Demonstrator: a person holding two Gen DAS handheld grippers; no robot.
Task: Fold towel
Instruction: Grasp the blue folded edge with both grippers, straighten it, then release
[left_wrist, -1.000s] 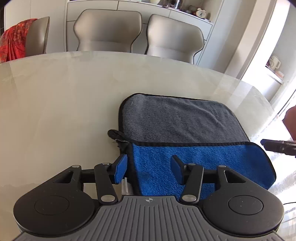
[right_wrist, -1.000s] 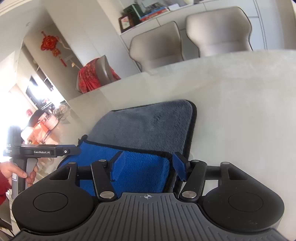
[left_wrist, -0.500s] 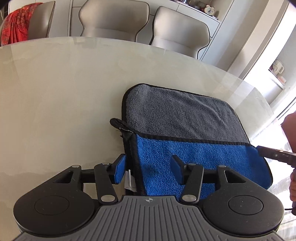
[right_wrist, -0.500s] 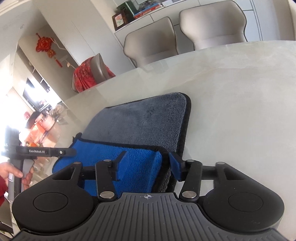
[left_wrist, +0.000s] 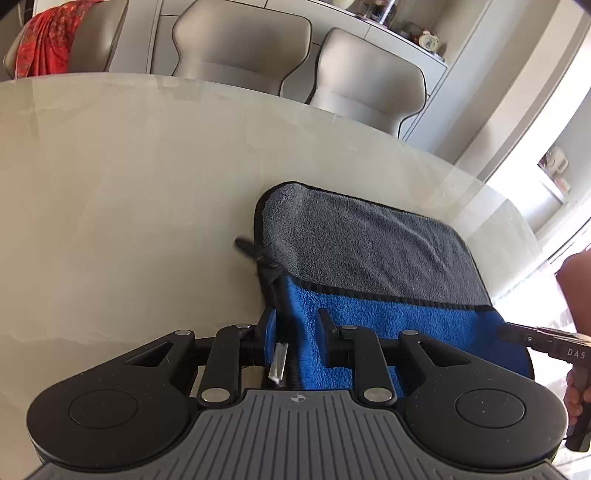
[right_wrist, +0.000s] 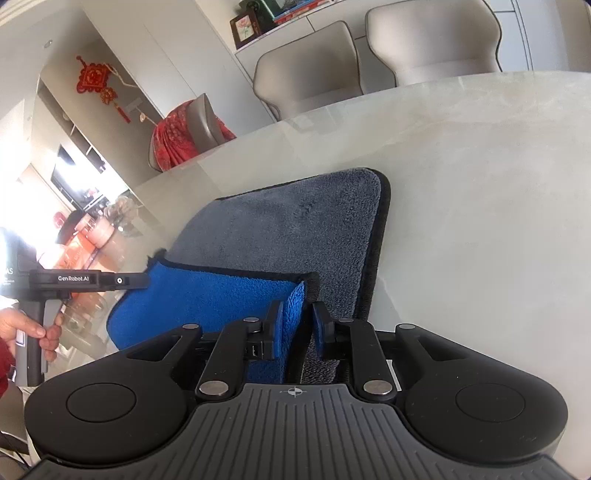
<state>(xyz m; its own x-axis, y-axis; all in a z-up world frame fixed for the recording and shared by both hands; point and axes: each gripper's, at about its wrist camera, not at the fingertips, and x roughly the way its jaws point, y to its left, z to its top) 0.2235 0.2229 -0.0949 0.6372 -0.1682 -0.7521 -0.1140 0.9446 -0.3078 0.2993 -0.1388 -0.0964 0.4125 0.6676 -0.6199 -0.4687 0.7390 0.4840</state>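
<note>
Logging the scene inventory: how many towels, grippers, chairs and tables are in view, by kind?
Towel: 1
Grippers: 2, left gripper and right gripper
Chairs: 3, and one draped in red cloth
Table: 1
Total: 7

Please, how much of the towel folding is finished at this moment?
Done: nothing complete; most of the towel lies flat on the table, grey side up. In hand: the left gripper and right gripper each pinch a near corner, turned up to show blue. Left: carrying that edge across.
</note>
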